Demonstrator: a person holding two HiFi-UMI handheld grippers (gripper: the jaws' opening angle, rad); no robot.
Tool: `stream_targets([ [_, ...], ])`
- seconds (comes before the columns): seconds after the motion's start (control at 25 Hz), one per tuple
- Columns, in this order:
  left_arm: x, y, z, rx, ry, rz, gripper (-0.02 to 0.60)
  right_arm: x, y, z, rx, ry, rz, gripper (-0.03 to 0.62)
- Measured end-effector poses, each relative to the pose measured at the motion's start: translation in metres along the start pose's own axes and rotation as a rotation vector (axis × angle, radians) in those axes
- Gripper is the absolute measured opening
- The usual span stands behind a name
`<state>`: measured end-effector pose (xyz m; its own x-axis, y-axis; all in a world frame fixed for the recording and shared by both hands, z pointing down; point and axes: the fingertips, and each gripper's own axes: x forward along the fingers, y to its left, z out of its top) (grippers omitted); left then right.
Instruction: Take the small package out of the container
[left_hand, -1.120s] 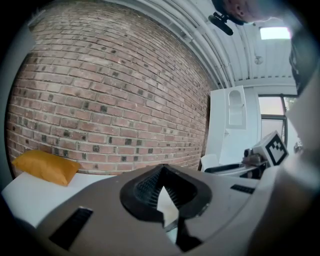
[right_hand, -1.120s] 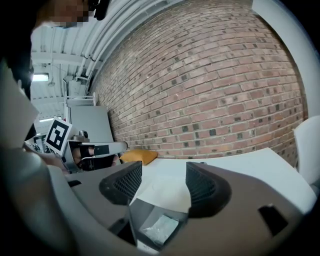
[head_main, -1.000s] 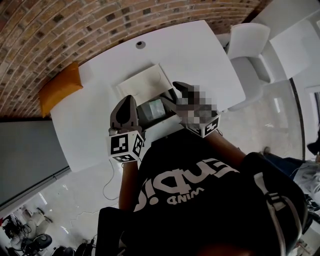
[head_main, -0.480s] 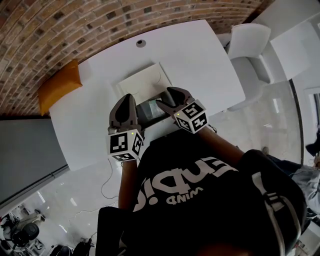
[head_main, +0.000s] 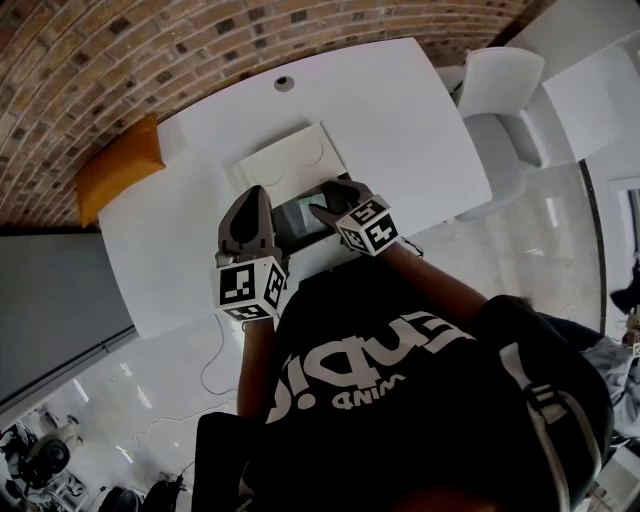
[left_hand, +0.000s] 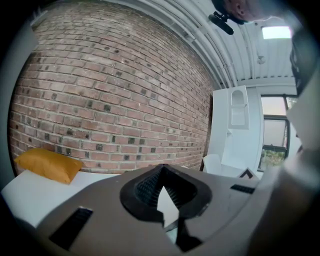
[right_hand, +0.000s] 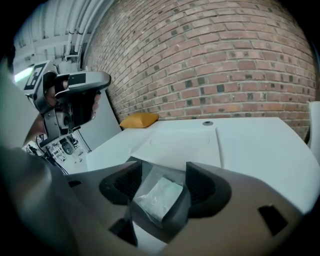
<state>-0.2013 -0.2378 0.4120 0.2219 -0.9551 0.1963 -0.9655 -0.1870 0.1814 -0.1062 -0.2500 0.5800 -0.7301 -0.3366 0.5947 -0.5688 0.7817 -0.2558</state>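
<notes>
A small dark open container (head_main: 300, 215) stands near the front edge of the white table (head_main: 400, 110). In the right gripper view a small clear package (right_hand: 157, 197) with white contents lies inside the container (right_hand: 175, 217). My right gripper (head_main: 328, 203) (right_hand: 162, 175) is open. Its jaws hang over the container, one on each side of the package, and do not touch it. My left gripper (head_main: 250, 200) (left_hand: 161, 170) rests beside the container's left side. It is shut, with its fingertips meeting and nothing seen between them.
A flat white lid or board (head_main: 288, 160) (right_hand: 180, 142) lies just behind the container. An orange cushion (head_main: 118, 170) (right_hand: 140, 120) sits at the table's far left by the brick wall. A white chair (head_main: 500, 90) stands to the right. A round grommet (head_main: 285, 84) marks the table's far edge.
My right gripper has moved left and down, from the container's right side to over it. The left gripper and the container have stayed in place.
</notes>
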Motion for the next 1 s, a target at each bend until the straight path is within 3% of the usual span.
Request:
stream_targets([
  [1.0, 0.001, 0.005, -0.002, -0.021, -0.002, -0.005, 0.005, 0.041, -0.010, -0.042, 0.065, 0.251, -0.035, 0.255],
])
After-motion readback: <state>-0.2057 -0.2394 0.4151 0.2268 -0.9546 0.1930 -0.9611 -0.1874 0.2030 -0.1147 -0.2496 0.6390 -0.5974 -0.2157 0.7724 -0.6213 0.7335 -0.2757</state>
